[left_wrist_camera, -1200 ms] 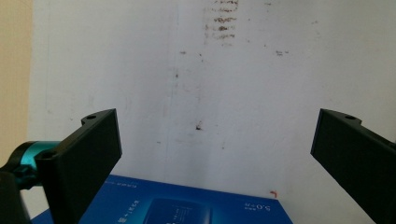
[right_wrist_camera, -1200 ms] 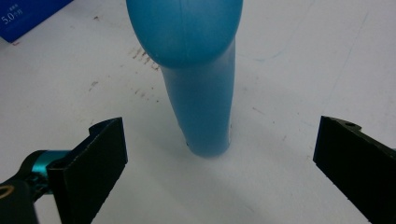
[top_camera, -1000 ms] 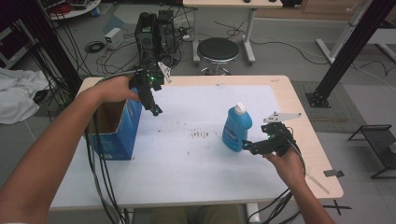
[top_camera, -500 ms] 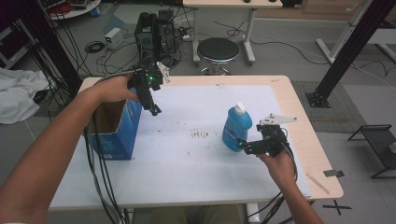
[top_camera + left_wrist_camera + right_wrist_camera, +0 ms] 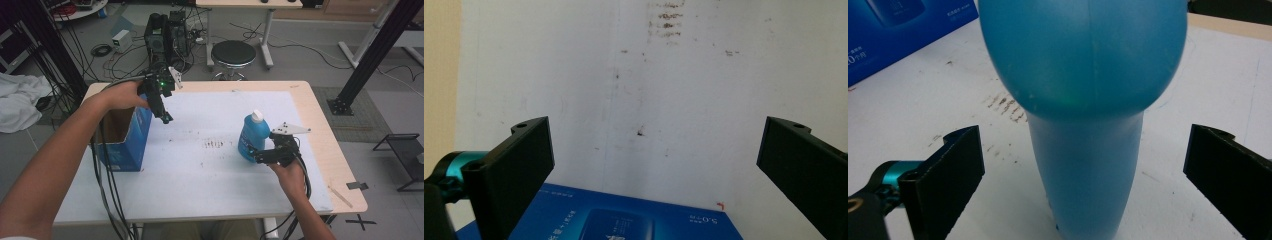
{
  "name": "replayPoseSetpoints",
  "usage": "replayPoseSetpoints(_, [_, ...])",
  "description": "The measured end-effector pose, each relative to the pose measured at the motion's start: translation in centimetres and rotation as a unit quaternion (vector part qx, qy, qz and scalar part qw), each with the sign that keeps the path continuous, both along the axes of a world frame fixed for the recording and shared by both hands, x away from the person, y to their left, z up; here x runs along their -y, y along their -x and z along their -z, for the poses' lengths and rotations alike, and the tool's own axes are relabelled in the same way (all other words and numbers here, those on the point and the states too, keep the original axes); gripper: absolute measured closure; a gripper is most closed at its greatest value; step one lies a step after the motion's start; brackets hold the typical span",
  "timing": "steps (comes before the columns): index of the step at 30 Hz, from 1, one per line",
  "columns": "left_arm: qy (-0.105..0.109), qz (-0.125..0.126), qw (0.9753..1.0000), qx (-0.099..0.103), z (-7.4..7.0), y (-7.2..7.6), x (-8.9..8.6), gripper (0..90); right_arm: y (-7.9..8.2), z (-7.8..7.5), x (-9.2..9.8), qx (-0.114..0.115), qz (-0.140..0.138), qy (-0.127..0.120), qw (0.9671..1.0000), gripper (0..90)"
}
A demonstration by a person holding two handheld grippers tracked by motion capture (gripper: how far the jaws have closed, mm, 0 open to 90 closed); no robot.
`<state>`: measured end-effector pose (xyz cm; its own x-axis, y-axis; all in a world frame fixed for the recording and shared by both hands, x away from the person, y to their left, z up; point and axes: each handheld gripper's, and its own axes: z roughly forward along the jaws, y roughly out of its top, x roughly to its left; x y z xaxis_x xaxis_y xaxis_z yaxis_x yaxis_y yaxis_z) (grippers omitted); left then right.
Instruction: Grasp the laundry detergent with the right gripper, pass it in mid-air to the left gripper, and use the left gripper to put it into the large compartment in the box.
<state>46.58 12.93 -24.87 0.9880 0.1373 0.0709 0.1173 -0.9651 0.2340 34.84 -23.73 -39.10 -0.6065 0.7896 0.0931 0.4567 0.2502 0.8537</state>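
**Right gripper lined up on the blue bottle**

Nearest the person's side of the table, the right gripper sat low beside the blue bottle, its jaws spread wide with the bottle's narrow lower body between them and clear space on both sides (nothing was held yet). The bottle stood upright on the white mat, right of centre, its white cap on top and a patch of dark scuff marks just to its left.

To do the grasp well, the gripper probably needed to ease forward until the bottle sat deep between the jaws, stay level, and close on the narrow lower part rather than the bulging shoulder, where the jaws could slip. Closing evenly from both sides should keep the bottle from tipping or skidding on the mat.

Farther back and to the left, the left gripper hung above the mat beside the open blue box, tilted downward, its jaws also wide apart and empty. That box stood well apart from the bottle. Beyond the table, a black stool and tangled cables lay on the floor.
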Motion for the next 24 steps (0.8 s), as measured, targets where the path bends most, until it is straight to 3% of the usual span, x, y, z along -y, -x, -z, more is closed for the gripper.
replayPoseSetpoints(5, [0.000, 0.000, 1.0000, 0.001, 0.1, -0.1, -0.1, 1.7, -0.3, 0.4, -0.4, 0.021, -0.001, -0.003, 0.9998, 1.9])
replayPoseSetpoints(8, [-0.001, 0.000, 1.0000, 0.000, 0.1, -0.2, -0.1, 1.7, -0.6, 0.7, -0.6, 0.021, 0.002, -0.008, 0.9997, 2.0])
replayPoseSetpoints(11, [-0.001, -0.001, 1.0000, 0.001, 0.1, -0.3, -0.1, 1.7, -0.4, 1.0, -1.0, -0.015, 0.011, -0.030, 0.9994, 3.6])
replayPoseSetpoints(12, [-0.002, 0.000, 1.0000, 0.001, 0.1, -0.3, -0.1, 1.7, -0.5, 1.2, -1.0, 0.002, 0.010, -0.028, 0.9996, 3.6])
replayPoseSetpoints(13, [-0.001, 0.000, 1.0000, 0.002, 0.2, -0.2, -0.1, 1.7, -0.4, 1.2, -1.2, -0.009, 0.015, -0.033, 0.9993, 3.7])
replayPoseSetpoints(16, [0.000, -0.002, 1.0000, -0.001, 0.2, -0.2, -0.1, 1.7, -0.3, 1.5, -1.3, 0.010, 0.015, -0.036, 0.9992, 6.2])
replayPoseSetpoints(18, [-0.007, 0.005, 1.0000, 0.001, 0.0, -0.3, -0.2, 1.7, -0.2, 1.5, -1.2, 0.023, 0.002, -0.038, 0.9990, 19.1])
replayPoseSetpoints(19, [-0.007, 0.004, 1.0000, 0.002, 0.0, -0.3, -0.2, 1.7, -0.2, 1.5, -1.3, 0.029, -0.003, -0.039, 0.9988, 19.1])
replayPoseSetpoints(22, [-0.003, 0.000, 1.0000, -0.001, 0.1, -0.2, -0.3, 1.7, -0.3, 1.6, -1.4, 0.028, -0.003, -0.040, 0.9988, 19.0])
replayPoseSetpoints(24, [0.000, -0.002, 1.0000, -0.001, 0.1, -0.2, -0.3, 1.7, -0.2, 1.6, -1.4, 0.015, 0.001, -0.043, 0.9990, 19.0])
